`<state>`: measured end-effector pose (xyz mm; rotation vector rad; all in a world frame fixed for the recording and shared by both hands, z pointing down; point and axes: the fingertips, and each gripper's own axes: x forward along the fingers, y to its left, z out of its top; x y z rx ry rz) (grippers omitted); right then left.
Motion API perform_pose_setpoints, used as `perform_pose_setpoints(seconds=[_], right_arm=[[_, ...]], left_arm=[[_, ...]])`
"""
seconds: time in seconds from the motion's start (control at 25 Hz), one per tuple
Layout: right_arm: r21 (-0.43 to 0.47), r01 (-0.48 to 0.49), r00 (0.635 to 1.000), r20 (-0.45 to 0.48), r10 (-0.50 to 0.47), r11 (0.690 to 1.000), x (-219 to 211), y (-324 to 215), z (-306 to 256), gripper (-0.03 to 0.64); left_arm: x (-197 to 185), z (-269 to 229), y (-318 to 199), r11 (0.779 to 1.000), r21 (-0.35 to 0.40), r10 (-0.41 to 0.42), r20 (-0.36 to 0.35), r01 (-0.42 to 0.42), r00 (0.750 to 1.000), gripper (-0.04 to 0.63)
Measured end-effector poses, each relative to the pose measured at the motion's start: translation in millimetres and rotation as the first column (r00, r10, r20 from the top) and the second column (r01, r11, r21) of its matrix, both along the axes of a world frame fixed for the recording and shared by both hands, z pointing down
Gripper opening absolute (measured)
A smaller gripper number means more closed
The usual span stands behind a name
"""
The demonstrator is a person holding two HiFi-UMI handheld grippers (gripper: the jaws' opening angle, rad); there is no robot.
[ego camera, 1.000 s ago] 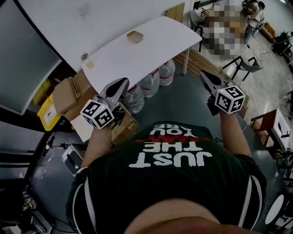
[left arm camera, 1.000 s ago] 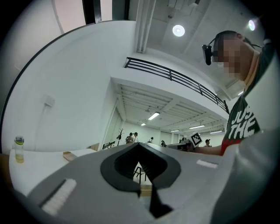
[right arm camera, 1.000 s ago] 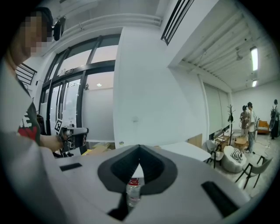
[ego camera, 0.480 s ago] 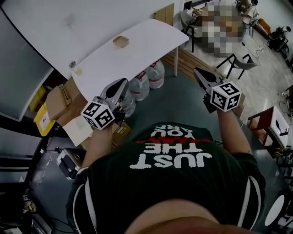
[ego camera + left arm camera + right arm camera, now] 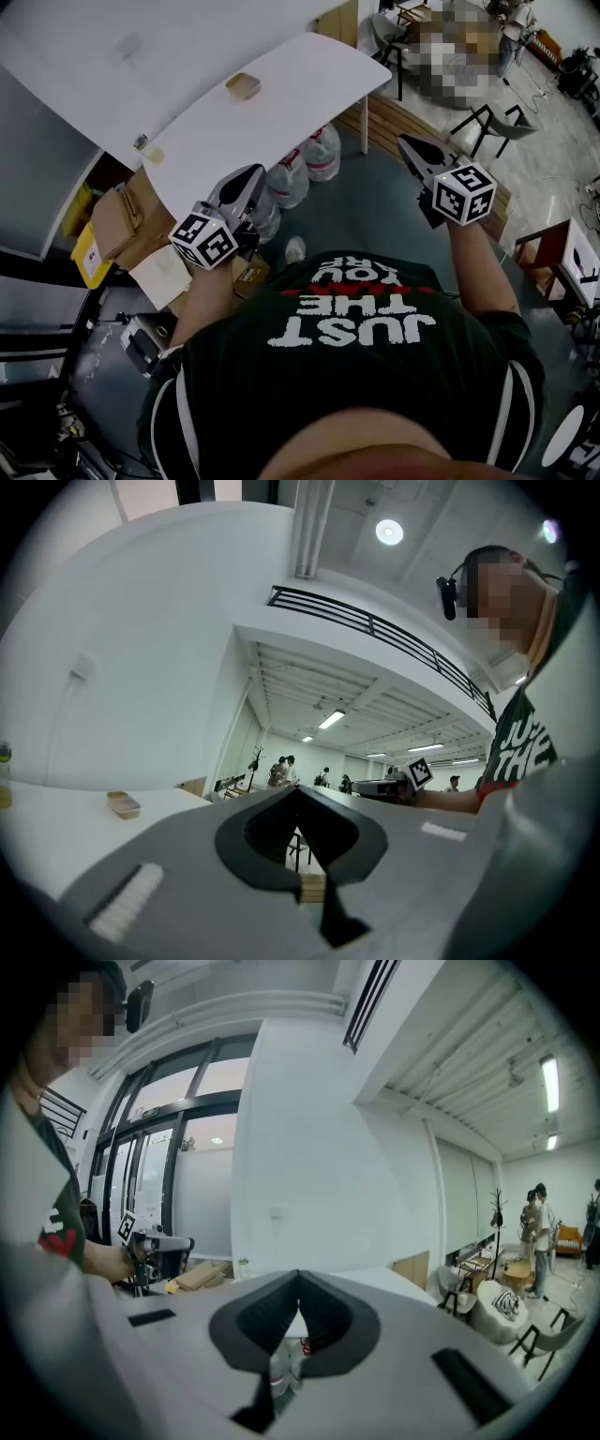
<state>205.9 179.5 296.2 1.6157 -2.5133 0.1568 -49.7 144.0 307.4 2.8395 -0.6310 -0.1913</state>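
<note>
Left gripper (image 5: 249, 174) and right gripper (image 5: 407, 144) hang near white table (image 5: 300, 94), bottles (image 5: 306, 167) beneath.

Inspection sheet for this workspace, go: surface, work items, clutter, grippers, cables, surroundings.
Surface: white table, standing beside a white wall.
Job's things: large water bottles upright on the floor under the table's near edge, nearest to the left gripper.
Clutter: tan tray and small bottle on the table; cardboard boxes on the floor to the left.
Grippers: left gripper and right gripper both held in the air, jaws together, nothing between them.
Cables: nothing seen.
Surroundings: chairs on the floor at the far right.
</note>
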Motion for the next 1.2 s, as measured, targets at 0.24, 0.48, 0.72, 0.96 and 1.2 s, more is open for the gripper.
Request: perform_pose_setpoints(seconds=[0.24,0.48,0.72,0.96,1.2], right_arm=[[-0.009,-0.019,0.998,-0.056,0.019,1.000,-8,-120,16,0.006],[-0.014,-0.084,0.996,-0.024,0.084,0.996,-13,-265,-3,0.006],[-0.019,-0.076,0.997,-0.035,0.075,0.997,-21,-354,-6,0.006],[-0.019,-0.089,0.996,-0.016,0.089,0.996,7,-407,8,0.007],[-0.035,0.001,1.000,0.022,0.000,0.999,31,-451,17,0.008]], left_arm=[[0,28,-130,0.999,0.004,0.052,-0.016,-0.052,0.999,0.008],[0,21,-277,0.992,0.005,0.128,-0.024,-0.128,0.991,0.008],[0,28,-355,0.990,0.016,0.138,-0.020,-0.138,0.990,0.008],[8,50,-394,0.997,-0.027,0.075,-0.006,-0.075,0.997,0.008],[16,52,-413,0.997,-0.041,-0.066,0.018,0.067,0.998,0.008]])
